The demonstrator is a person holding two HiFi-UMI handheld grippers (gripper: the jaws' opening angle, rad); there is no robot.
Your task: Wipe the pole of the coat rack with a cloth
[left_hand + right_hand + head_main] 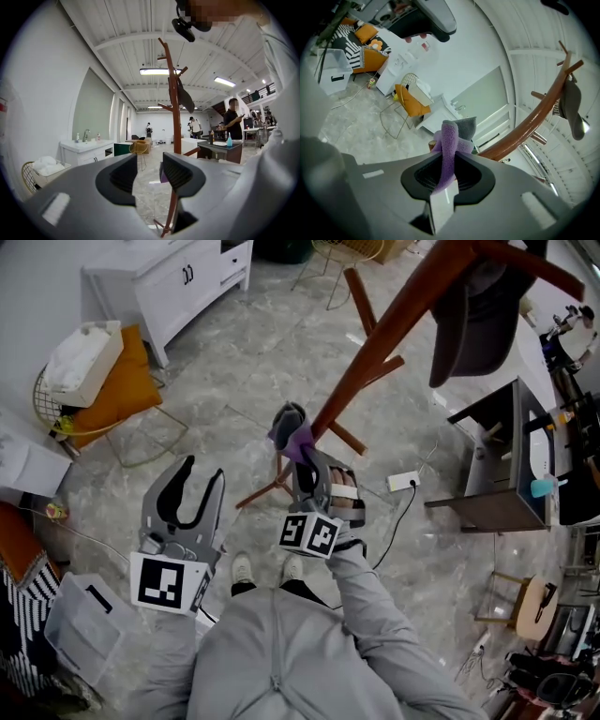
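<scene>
The coat rack's brown wooden pole (375, 351) runs from upper right down to its feet on the floor; it also shows in the left gripper view as a pole (176, 123) and in the right gripper view as a curved pole (534, 123). A dark cap (478, 320) hangs on one peg. My right gripper (305, 463) is shut on a purple and grey cloth (292, 434), pressed against the lower pole. The cloth (449, 147) stands between the jaws. My left gripper (187, 486) hangs open and empty, left of the pole.
A white cabinet (178, 282) stands at the back left, a wire basket with an orange cushion (112, 385) beside it. A dark table (502, 465) is at right, a power strip (404, 481) with its cable on the floor. People stand far off (233, 115).
</scene>
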